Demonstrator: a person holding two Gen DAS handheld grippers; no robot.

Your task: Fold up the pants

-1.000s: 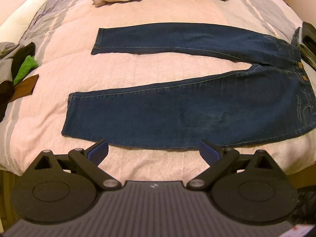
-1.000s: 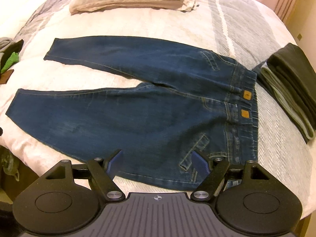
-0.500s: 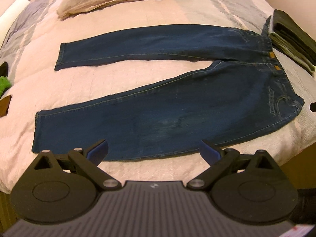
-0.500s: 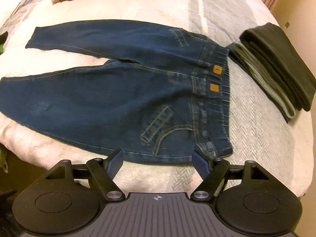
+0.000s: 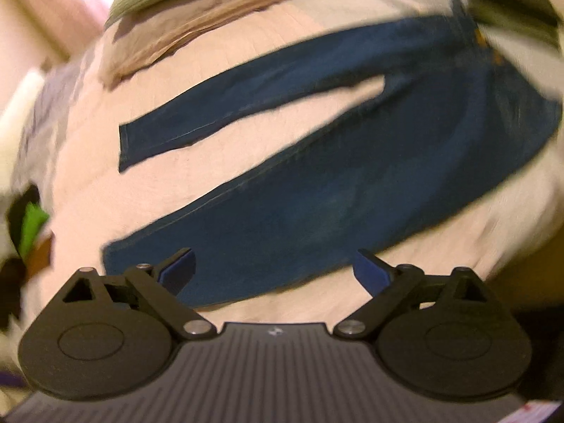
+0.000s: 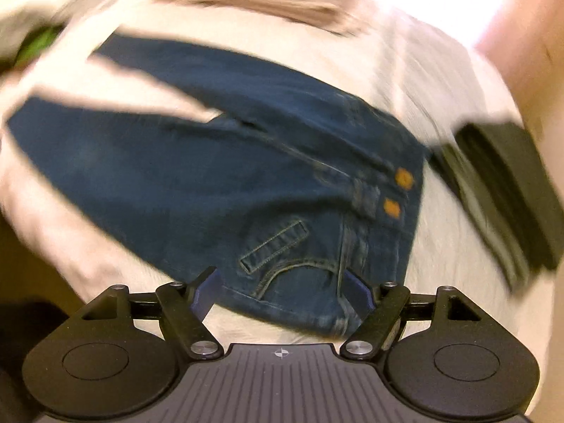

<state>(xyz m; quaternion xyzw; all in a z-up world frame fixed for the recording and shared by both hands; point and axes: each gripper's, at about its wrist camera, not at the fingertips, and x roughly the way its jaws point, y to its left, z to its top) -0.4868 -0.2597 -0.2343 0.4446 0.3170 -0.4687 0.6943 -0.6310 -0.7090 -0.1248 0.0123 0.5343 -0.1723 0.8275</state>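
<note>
Pale pink bedding [image 5: 105,162] is serving as the work surface, and its near edge is running just below the jeans in both views, leaving only a narrow strip of bare cover between the denim and the drop-off. Wider open cover is lying between the two legs and beyond the far leg. Folded beige linens [image 5: 183,31] are occupying the far end of the bed. A folded dark garment stack [image 6: 507,190] is sitting just beside the waistband, well to the right in the right wrist view. A small pile with a green item [image 5: 31,225] is resting at the left margin. Both frames are blurred.

Blue jeans [image 5: 317,211] are lying flat with the legs spread in a V. The left gripper [image 5: 275,269] is hovering over the near leg close to its cuff; its jaws are closing but standing wide, pads clear of the denim. The right gripper [image 6: 280,289] is hovering over the near hip by the pocket and waistband corner, jaws wide apart, gripping nothing.
</note>
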